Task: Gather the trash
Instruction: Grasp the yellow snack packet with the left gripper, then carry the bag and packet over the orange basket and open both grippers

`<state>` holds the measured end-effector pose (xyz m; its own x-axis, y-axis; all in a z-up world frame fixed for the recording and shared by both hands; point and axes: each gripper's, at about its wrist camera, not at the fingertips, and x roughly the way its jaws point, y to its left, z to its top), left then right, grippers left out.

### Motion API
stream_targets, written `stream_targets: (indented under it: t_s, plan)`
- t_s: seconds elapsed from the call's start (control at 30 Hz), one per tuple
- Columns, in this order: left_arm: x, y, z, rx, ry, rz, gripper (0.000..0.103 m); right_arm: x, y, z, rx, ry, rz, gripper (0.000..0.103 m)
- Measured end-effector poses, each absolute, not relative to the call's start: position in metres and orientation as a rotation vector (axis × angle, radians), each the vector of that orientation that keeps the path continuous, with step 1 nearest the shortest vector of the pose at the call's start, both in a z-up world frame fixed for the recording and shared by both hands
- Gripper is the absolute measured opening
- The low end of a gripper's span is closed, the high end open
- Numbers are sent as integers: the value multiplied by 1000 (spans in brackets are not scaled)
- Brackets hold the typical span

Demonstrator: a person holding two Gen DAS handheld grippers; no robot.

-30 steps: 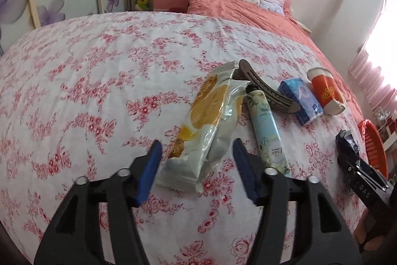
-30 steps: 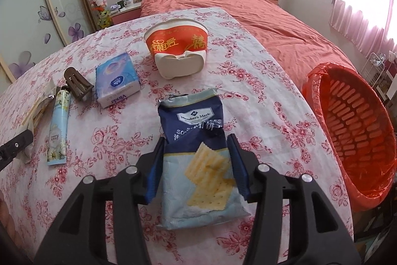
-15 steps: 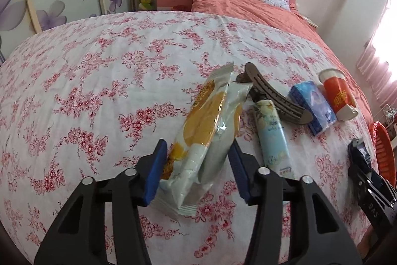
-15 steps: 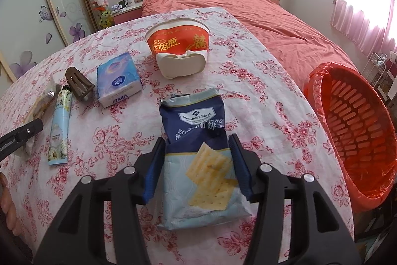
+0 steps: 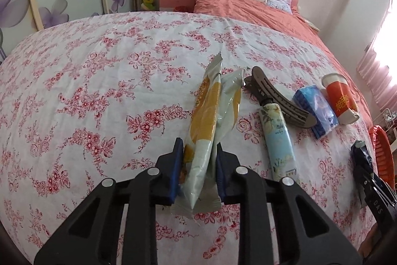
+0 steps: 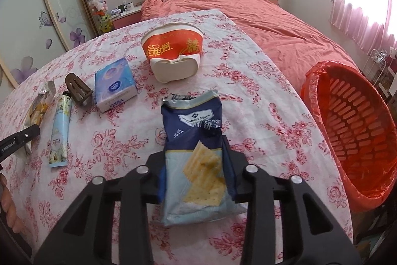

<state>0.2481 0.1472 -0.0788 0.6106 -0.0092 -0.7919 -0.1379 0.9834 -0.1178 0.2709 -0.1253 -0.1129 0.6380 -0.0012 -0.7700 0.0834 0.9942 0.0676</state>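
Note:
A yellow-and-white snack wrapper (image 5: 206, 111) lies on the floral sheet (image 5: 99, 66), its near end pinched upright. My left gripper (image 5: 198, 148) is closing on it, and both blue pads press into its sides. In the right wrist view a blue cracker bag (image 6: 191, 121) lies lengthwise between the fingers of my right gripper (image 6: 196, 155). Those jaws are closing too, and the pads squeeze the bag's lower half. The same bag (image 5: 359, 153) shows at the right edge of the left wrist view.
On the sheet between the two wrappers lie a light-blue tube (image 6: 59, 131), a brown hair clip (image 6: 77, 88), a blue tissue pack (image 6: 115, 86) and a tipped red paper cup (image 6: 173, 54). An orange basket (image 6: 352, 131) with a red liner stands off the right edge.
The left jaws have come together on the snack wrapper and folded it narrow and upright. The right jaws have narrowed onto the cracker bag and creased it. Neither hand has shifted much.

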Motion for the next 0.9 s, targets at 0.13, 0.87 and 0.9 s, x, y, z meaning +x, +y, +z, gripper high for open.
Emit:
stream_targets:
  t_s: [0.13,0.87,0.9]
  plan:
    - [243,144,-67,-161,885,68,24,263,-133,-101,131,847,-46,35]
    - [193,45,25,-117,705,-168,24,184,-186,16,199,547,-38,36]
    - [192,39,27,-112,701,-179,24,181,-190,18,200,538,-43,36]
